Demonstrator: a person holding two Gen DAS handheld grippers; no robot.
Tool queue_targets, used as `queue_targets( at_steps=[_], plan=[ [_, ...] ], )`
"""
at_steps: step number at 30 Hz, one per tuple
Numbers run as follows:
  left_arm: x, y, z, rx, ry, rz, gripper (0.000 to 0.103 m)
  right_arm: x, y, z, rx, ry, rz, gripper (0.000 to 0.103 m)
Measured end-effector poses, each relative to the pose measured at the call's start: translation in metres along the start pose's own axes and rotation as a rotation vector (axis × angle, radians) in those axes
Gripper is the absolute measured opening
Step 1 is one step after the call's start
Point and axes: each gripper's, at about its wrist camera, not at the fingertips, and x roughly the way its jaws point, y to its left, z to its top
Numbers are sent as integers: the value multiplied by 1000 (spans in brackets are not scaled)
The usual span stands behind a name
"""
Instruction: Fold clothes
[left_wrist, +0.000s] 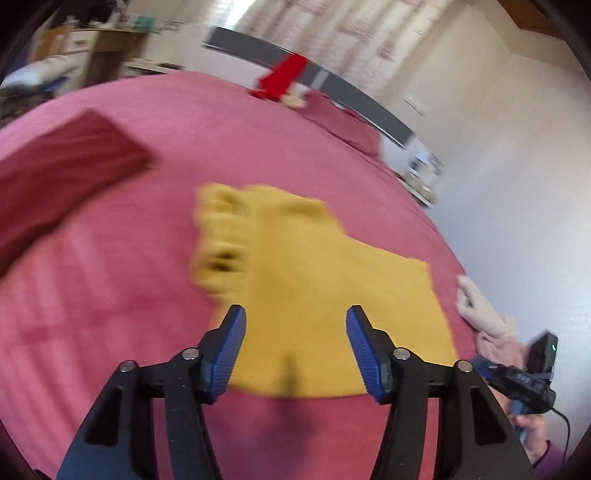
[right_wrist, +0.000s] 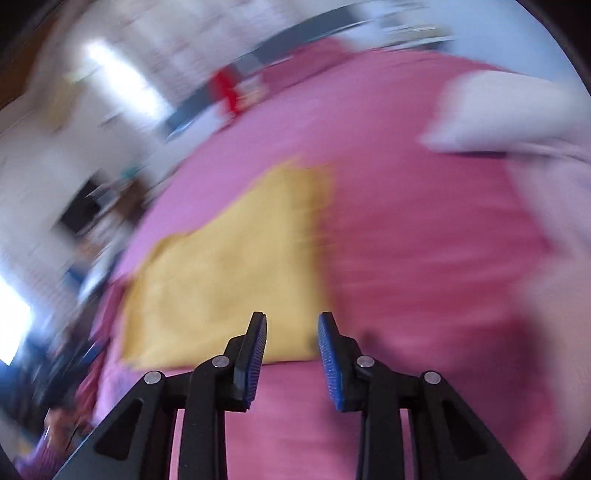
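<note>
Both the left gripper (left_wrist: 295, 314) and right gripper (right_wrist: 291, 321) are hanging open and empty above one yellow garment (left_wrist: 325, 295), lying folded flat on the pink bed (left_wrist: 129, 277). Farther off, one folded maroon garment (left_wrist: 62, 162) and one pale garment (left_wrist: 480, 314) are resting.

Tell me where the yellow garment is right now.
The yellow garment lies flat on the pink bedspread, centre of both views, between a dark red folded cloth and pale pink clothing.

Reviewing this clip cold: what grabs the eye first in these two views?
The mustard-yellow garment lying flat on the pink bedspread, straight ahead of both grippers. A folded dark red cloth sits off to the left, and a pale pink garment lies at the right side of the bed.
</note>
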Motion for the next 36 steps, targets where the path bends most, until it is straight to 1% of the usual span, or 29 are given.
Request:
queue_targets(
  at_steps=[2,3,5,6,7,8,10,12,13,15,16,17,18,19,21,22,23,24,25,27,28,29,31,32,33,34,35,36],
  plan=[
    [33,-24,-5,67,55,0,59,37,31,1,-78,76,58,30],
    [49,-34,-9,103,84,4,59,50,41,-2,-102,106,60,30],
    [65,-33,-18,149,126,54,59,74,46,-8,-103,170,72,30],
    [70,-29,-23,168,145,84,58,82,42,-9,-86,179,59,27],
    [76,-26,-28,187,163,114,54,88,37,-9,-68,180,40,22],
    [74,-21,-31,196,162,114,52,84,23,-7,-33,160,34,17],
    [59,-9,-35,220,161,115,49,69,-8,-1,46,108,31,14],
    [45,-2,-39,261,169,109,49,48,-41,-1,100,51,-8,12],
    [37,1,-40,282,175,110,49,39,-56,-2,120,36,-26,8],
    [23,5,-37,311,183,114,49,18,-79,2,172,15,-54,8],
    [21,0,-36,309,175,118,49,8,-81,3,185,1,-72,19],
    [15,-3,-32,306,147,130,49,1,-77,8,177,-17,-100,28],
    [8,-8,-25,302,94,134,49,-4,-69,15,142,-39,-103,31],
    [4,-13,-15,287,42,121,51,-8,-59,23,101,-62,-98,31],
    [4,-25,5,241,-44,87,61,-5,-34,44,13,-84,-34,31],
    [14,-34,19,207,-75,77,69,4,-20,54,-19,-80,5,31],
    [28,-45,33,175,-93,63,69,18,-8,67,-39,-63,49,31],
    [45,-54,46,149,-97,54,69,32,1,77,-41,-45,75,31],
    [61,-60,56,126,-92,45,69,55,15,86,-31,-31,92,31],
    [91,-68,72,85,-72,22,69,104,34,106,21,1,154,31],
    [106,-70,80,69,-58,28,69,125,38,113,58,15,176,31],
    [123,-69,88,58,-34,48,69,143,39,118,97,39,194,31],
    [152,-56,98,60,33,118,69,174,39,125,167,90,217,31],
    [163,-46,102,71,59,164,69,184,34,128,185,105,195,31],
    [169,-37,106,82,71,200,68,189,21,132,207,109,164,26],
    [168,-25,110,91,59,236,60,193,7,135,231,111,132,18],
    [163,-12,114,98,34,279,57,193,-8,137,261,95,127,16],
    [155,5,117,79,9,341,57,188,-22,139,281,67,118,9]
  ],
)
